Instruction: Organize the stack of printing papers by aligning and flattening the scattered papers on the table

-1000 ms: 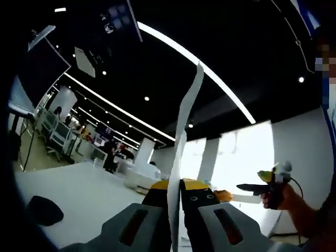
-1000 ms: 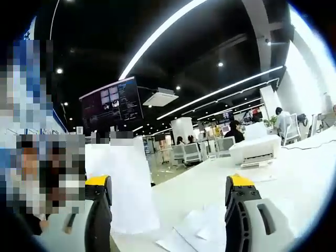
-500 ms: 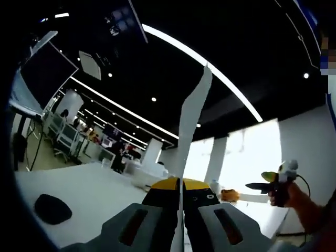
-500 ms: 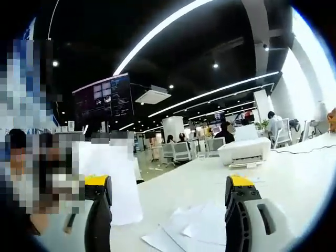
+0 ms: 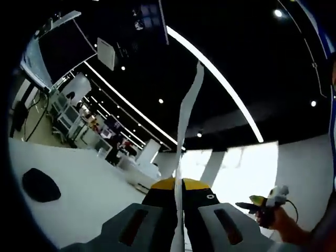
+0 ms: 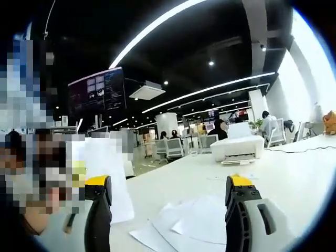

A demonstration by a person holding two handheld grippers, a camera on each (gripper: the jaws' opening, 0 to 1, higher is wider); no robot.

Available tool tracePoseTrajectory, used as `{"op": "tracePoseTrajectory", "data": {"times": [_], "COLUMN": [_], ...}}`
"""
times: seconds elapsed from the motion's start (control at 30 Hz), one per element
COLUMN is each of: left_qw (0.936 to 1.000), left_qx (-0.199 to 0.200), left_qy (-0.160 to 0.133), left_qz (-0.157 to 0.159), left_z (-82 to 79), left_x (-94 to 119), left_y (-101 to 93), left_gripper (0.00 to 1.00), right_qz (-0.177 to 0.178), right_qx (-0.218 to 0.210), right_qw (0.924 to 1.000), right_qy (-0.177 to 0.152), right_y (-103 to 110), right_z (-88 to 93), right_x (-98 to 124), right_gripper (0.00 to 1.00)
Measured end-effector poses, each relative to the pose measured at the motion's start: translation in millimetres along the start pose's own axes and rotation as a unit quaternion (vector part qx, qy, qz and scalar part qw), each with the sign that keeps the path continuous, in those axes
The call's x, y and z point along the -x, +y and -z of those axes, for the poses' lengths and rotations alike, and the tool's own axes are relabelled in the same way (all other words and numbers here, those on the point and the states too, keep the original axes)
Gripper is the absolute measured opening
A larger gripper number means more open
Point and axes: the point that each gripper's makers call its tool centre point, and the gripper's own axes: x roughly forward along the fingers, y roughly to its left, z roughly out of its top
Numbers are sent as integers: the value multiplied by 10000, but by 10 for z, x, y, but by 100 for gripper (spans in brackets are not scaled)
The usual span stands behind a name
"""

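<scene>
L gripper (image 5: 177, 195): jaws closed on a sheet (image 5: 188, 118), edge-on to its camera, rising tall & wavy from between the tips; held up off the table (image 5: 79, 184).
R gripper (image 6: 170, 197): jaws wide apart, nothing between them; hovered low over table.
R gripper, seen from L view: low at right (image 5: 251, 206), in a hand (image 5: 273, 220); well apart from held sheet.
Held sheet, from R view: white panel at left (image 6: 102, 176), beside the left jaw, not between the jaws.
Loose papers (image 6: 191, 226): scattered, overlapping, flat on table just ahead of the open jaws; not squared up.
Printer (image 6: 236, 148): farther back on table, well apart from papers.
Dark pad (image 5: 38, 185): on table, left of L gripper; what it was, cannot tell.
Stage (judged): early; one sheet lifted, rest unaligned.
Risk 1: sheet pinched at one edge only, limp; could fold or crease when lowered.
Risk 2: thin pinch; a quick swing could slip it out.
Risk 3: R jaws coming down on the overlapped papers could push & skew them more, or crumple a corner.
Risk 4: held sheet laid down askew, so pile ends worse aligned.
</scene>
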Motion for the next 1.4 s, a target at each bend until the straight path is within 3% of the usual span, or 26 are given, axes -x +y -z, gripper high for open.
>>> {"op": "tracePoseTrajectory", "data": {"times": [0.27,0.33,0.43,0.87,1.1,1.27,1.4], "left_qw": [9999,9995,9994,9983,9986,9986,9985], "left_qx": [-62,272,256,435,437,438,440], "left_qy": [-89,-70,-163,-336,-274,-263,-271], "left_qz": [-102,-109,-135,-202,-152,-163,-164], "left_z": [-13,14,-15,-74,-31,-11,3], "left_x": [45,53,78,164,147,131,108], "left_y": [52,76,99,198,163,161,152], "left_gripper": [6,6,6,6,6,6,6], "right_qz": [150,223,389,757,1216,1328,1514], "right_qx": [160,287,373,200,306,176,301], "right_qw": [9995,9990,9981,9952,9873,9853,9795], "right_qy": [211,252,301,591,974,1061,1297], "right_y": [-98,-143,-247,-477,-789,-928,-1074], "right_z": [178,217,276,519,882,1037,1171], "right_x": [-63,-62,-39,34,85,97,129], "right_gripper": [87,87,87,89,90,90,90]}}
